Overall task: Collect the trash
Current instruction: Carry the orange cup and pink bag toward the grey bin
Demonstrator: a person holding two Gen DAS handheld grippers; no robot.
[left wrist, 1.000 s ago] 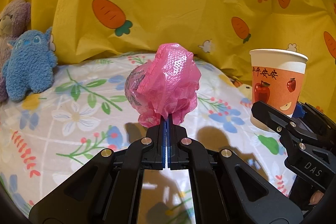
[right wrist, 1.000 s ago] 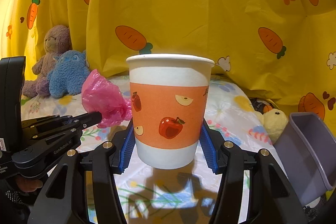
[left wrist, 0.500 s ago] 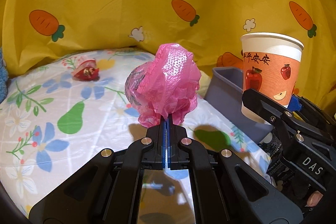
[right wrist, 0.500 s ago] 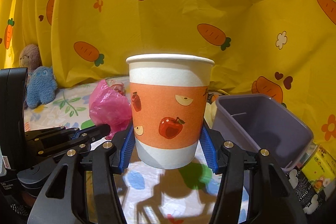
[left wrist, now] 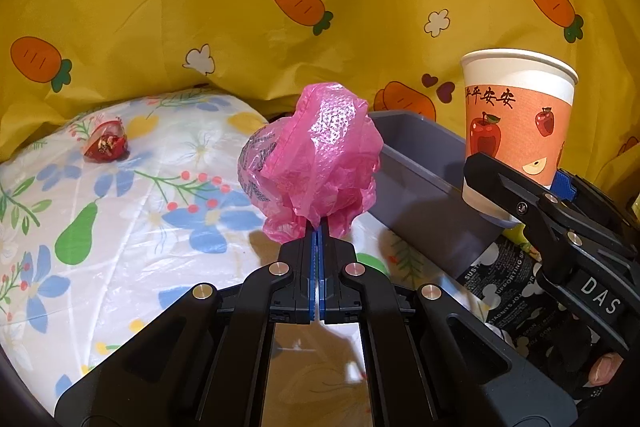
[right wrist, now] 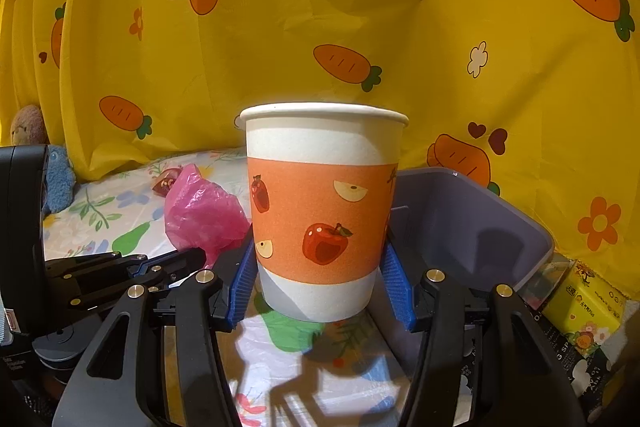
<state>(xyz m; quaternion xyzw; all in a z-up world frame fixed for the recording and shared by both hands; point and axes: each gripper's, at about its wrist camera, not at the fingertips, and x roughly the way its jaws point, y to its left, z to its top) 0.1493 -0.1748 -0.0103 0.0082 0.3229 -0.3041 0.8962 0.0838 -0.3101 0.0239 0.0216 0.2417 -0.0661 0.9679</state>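
Observation:
My left gripper (left wrist: pixel 317 239) is shut on a crumpled pink plastic bag (left wrist: pixel 316 163), held up above the flowered bed sheet (left wrist: pixel 120 219). My right gripper (right wrist: pixel 320 267) is shut on an upright paper cup (right wrist: pixel 320 211) with an orange band and apple prints. The cup (left wrist: pixel 520 123) also shows at the right of the left wrist view, and the bag (right wrist: pixel 200 215) at the left of the right wrist view. A grey plastic bin (right wrist: pixel 480 223) stands just behind and right of the cup; in the left wrist view the bin (left wrist: pixel 420 179) lies between bag and cup. A red wrapper (left wrist: pixel 106 147) lies far left on the sheet.
A yellow carrot-print curtain (right wrist: pixel 320 27) closes off the back. Blue and brown plush toys (right wrist: pixel 56 183) sit at the far left. A yellow box (right wrist: pixel 588 307) and a black printed bag (left wrist: pixel 504 279) lie beside the bin. A fingertip (left wrist: pixel 604 373) shows on the right gripper's handle.
Both grippers have swung to the right, still holding bag and cup. The plush toys slid off to the left, and the grey bin and red wrapper came into view and closer.

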